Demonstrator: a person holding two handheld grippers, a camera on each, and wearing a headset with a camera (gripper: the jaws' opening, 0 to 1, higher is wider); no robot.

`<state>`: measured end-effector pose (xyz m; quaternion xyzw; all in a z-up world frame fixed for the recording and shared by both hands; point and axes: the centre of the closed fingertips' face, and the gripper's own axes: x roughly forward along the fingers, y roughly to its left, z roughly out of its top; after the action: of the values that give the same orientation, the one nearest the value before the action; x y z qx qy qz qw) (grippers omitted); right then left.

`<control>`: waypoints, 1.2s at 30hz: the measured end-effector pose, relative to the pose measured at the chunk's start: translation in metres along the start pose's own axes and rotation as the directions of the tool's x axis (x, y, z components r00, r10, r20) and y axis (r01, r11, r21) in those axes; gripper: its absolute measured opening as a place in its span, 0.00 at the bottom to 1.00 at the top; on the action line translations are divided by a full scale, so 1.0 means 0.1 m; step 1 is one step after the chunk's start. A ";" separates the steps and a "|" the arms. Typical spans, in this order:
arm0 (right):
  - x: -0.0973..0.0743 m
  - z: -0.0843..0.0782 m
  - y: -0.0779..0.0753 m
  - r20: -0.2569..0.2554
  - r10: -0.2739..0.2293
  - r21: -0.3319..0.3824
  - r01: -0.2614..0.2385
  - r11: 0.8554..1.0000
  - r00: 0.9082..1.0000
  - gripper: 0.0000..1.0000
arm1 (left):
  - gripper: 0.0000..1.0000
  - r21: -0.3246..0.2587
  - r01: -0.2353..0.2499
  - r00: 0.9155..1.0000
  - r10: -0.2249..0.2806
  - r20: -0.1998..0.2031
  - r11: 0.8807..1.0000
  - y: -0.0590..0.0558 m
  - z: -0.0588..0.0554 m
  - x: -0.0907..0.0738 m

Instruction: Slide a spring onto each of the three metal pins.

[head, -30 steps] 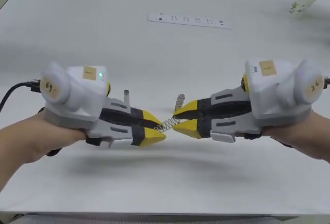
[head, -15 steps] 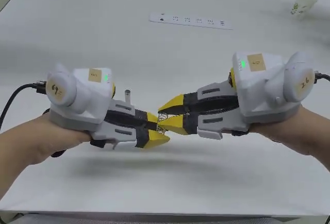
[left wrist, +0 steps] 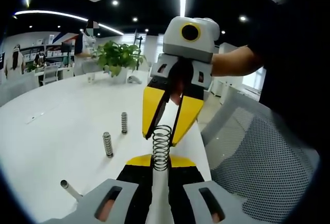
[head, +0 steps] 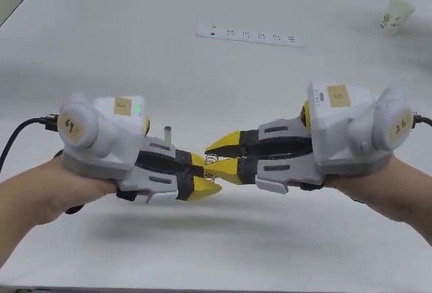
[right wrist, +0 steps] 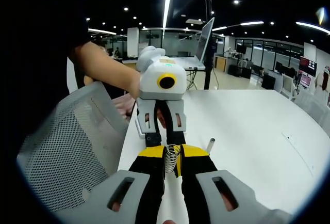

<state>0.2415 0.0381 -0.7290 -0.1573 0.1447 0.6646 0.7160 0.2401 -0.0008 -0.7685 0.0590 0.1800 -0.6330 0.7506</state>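
Left gripper (head: 206, 173) and right gripper (head: 210, 158): white-grey bodies, black jaws with yellow tips, tan stickers. Left reads 69, with green light, black cable (head: 17, 142). Black sleeve (right wrist: 56, 22).

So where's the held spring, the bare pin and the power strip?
spring (left wrist: 161, 145): left gripper view, middle coils.
bare pin (head: 168, 133): head view, upper shaft.
power strip (head: 250, 36): head view, middle of its top.

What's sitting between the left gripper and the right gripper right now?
A spring, held in the left gripper, its free end between the open jaws of the right gripper; clearest in the left gripper view.
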 end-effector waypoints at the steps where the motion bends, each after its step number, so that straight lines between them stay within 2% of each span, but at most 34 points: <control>1: 0.00 0.00 0.00 0.002 -0.001 0.001 0.001 1.000 1.000 0.08 | 0.02 0.001 0.000 1.000 0.000 0.000 1.000 0.00 0.00 0.00; 2: 0.00 0.00 0.00 0.001 -0.001 0.002 0.001 1.000 1.000 0.08 | 0.02 0.002 -0.001 1.000 0.001 -0.002 1.000 0.00 0.00 0.00; 7: 0.01 0.01 0.05 -0.018 0.002 -0.084 -0.003 0.996 1.000 0.07 | 0.02 -0.010 -0.002 1.000 0.002 -0.002 1.000 -0.01 -0.01 0.00; 16: -0.02 0.04 0.04 -0.013 -0.003 -0.093 0.002 0.996 1.000 0.07 | 0.03 -0.043 -0.004 1.000 0.005 0.015 0.999 -0.01 0.03 -0.03; 19: -0.02 0.04 0.03 -0.020 -0.010 -0.102 0.008 0.995 1.000 0.07 | 0.12 -0.047 -0.002 1.000 0.002 0.015 0.999 -0.03 0.03 -0.02; 22: -0.03 0.05 0.02 -0.016 -0.014 -0.097 0.012 0.995 1.000 0.07 | 0.12 -0.045 -0.005 1.000 0.005 0.005 0.999 -0.05 0.00 -0.02; 25: -0.03 0.03 0.01 -0.026 -0.020 -0.102 0.017 0.995 0.999 0.07 | 0.19 -0.047 -0.018 1.000 0.019 0.012 0.999 -0.03 0.01 -0.03; 36: -0.05 0.04 -0.07 -0.016 -0.049 -0.093 0.047 0.995 0.999 0.07 | 0.28 -0.052 -0.070 0.997 0.071 0.015 0.996 0.07 0.00 -0.15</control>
<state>0.2478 0.0345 -0.7234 -0.2000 0.1165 0.6518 0.7222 0.2450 0.0147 -0.7645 0.0408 0.1878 -0.6018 0.7752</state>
